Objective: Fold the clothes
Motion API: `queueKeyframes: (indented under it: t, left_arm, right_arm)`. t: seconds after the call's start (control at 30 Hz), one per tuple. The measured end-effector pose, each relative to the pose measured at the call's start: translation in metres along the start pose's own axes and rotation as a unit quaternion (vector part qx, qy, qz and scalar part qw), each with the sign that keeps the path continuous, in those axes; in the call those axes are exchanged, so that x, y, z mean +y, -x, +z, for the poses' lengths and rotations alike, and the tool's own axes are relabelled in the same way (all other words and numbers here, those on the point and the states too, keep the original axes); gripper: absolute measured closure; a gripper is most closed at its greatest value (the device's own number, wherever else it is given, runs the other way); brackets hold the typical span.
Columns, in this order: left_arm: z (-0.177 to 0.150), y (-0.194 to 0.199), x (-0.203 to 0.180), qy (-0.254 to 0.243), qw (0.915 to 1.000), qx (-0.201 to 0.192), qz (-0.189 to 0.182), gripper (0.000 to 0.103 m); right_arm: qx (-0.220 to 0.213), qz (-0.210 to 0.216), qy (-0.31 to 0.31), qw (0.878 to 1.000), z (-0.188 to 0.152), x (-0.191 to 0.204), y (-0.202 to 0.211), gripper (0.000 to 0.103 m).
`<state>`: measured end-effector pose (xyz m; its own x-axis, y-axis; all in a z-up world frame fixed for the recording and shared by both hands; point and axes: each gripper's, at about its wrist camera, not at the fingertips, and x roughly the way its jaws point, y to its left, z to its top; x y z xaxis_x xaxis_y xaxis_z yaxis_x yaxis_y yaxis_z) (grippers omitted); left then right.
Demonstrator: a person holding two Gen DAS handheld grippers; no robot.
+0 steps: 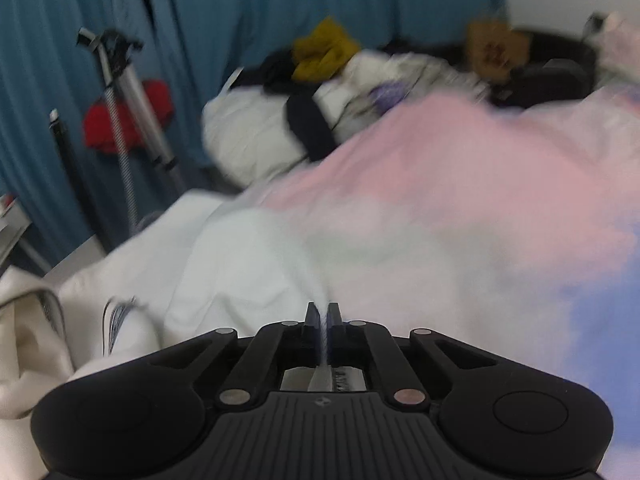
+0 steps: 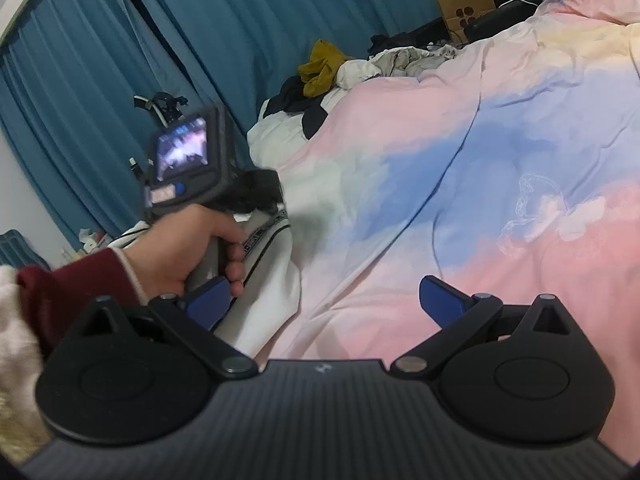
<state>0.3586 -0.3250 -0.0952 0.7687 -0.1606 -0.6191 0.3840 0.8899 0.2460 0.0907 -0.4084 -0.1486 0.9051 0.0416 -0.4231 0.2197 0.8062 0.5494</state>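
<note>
On the bed [image 2: 520, 120], under a pink, blue and white duvet [image 2: 460, 168], a white garment [image 1: 224, 264] with dark striped trim lies at the near left edge. The left hand-held gripper [image 1: 322, 314] is clenched on a fold of this garment: in the left wrist view the two fingers stand together with a thin strip of pale cloth pinched between them, and the cloth rises to them in a taut ridge. That view is blurred. In the right wrist view the person's left hand [image 2: 188, 248], in a dark red sleeve [image 2: 72, 284], grips the handle of that tool, whose small screen glows at its back. The right hand-held gripper [image 2: 324, 300] is released, its blue fingers [image 2: 440, 300] wide apart above the duvet, with nothing between them; the white garment lies just beside its left finger. Farther up the bed sits a heap of clothes [image 2: 320, 68], mustard, black and white. A brown paper bag [image 2: 466, 6] stands behind, before blue curtains [image 2: 240, 20].
</note>
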Motion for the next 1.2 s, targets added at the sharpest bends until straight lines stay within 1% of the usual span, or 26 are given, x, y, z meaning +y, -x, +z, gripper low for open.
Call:
queueKeyframes:
  t: [0.07,0.13,0.23,0.27,0.33,0.4,0.47,0.6,0.63,0.7,0.77,0.87,0.9,0.97,1.03,1.1,1.13,1.2]
  left_arm:
    - [0.004,0.027,0.0,-0.001,0.9995,-0.027,-0.019,0.101]
    - [0.005,0.058,0.002,0.0,0.9978,-0.047,-0.048,0.101]
    - [-0.003,0.117,0.005,-0.008,0.9893,-0.088,-0.116,0.101]
    - [-0.011,0.142,0.007,-0.009,0.9843,-0.099,-0.146,0.101]
    - [-0.027,0.18,0.009,-0.02,0.9747,-0.11,-0.194,0.101]
    - [-0.053,0.21,0.01,-0.025,0.9676,-0.111,-0.225,0.101]
    - [-0.08,0.221,0.013,-0.01,0.9661,-0.093,-0.24,0.1]
    - [-0.129,0.22,0.014,0.02,0.9651,-0.061,-0.254,0.098]
    - [-0.14,0.219,0.013,0.029,0.9648,-0.052,-0.256,0.098]
    - [-0.155,0.216,0.015,0.052,0.9621,-0.038,-0.265,0.091]
    - [-0.172,0.221,0.023,0.071,0.9567,-0.033,-0.28,0.081]
    - [-0.188,0.242,0.038,0.071,0.9565,-0.037,-0.281,0.075]
    - [-0.192,0.248,0.042,0.073,0.9577,-0.036,-0.276,0.07]
    - [-0.202,0.261,0.056,0.086,0.9598,-0.033,-0.265,0.064]
    - [-0.215,0.276,0.073,0.095,0.9611,-0.041,-0.256,0.063]
    - [-0.229,0.292,0.086,0.102,0.9651,-0.051,-0.236,0.059]
    - [-0.237,0.298,0.094,0.108,0.9674,-0.054,-0.222,0.059]
    - [-0.247,0.302,0.111,0.133,0.9682,-0.05,-0.206,0.059]
  right_arm:
    - [-0.001,-0.002,-0.003,1.0,0.0,-0.001,0.0,0.0]
    - [-0.009,-0.004,-0.006,1.0,0.002,-0.002,0.004,0.0]
    - [-0.029,-0.007,-0.011,1.0,0.007,-0.003,0.013,0.0]
    - [-0.036,-0.008,-0.014,0.999,0.008,-0.004,0.017,0.0]
    - [-0.05,-0.009,-0.021,0.998,0.012,-0.006,0.027,0.0]
    - [-0.063,-0.006,-0.032,0.997,0.016,-0.01,0.037,0.0]
    - [-0.08,-0.005,-0.044,0.996,0.02,-0.015,0.049,0.0]
    - [-0.089,-0.001,-0.068,0.994,0.024,-0.025,0.062,0.0]
    - [-0.085,0.002,-0.076,0.993,0.024,-0.028,0.062,0.0]
    - [-0.065,0.008,-0.098,0.993,0.023,-0.035,0.058,0.0]
    - [-0.045,0.013,-0.133,0.99,0.022,-0.047,0.054,0.0]
    - [-0.037,0.019,-0.19,0.981,0.022,-0.064,0.055,0.0]
    - [-0.035,0.02,-0.207,0.978,0.022,-0.07,0.056,0.0]
    - [-0.04,0.014,-0.231,0.972,0.022,-0.08,0.062,0.0]
    - [-0.044,0.008,-0.249,0.967,0.022,-0.087,0.069,0.0]
    - [-0.037,0.012,-0.275,0.961,0.021,-0.096,0.068,0.0]
    - [-0.032,0.015,-0.285,0.958,0.021,-0.099,0.065,0.0]
    - [-0.013,0.011,-0.293,0.956,0.022,-0.102,0.052,0.008]
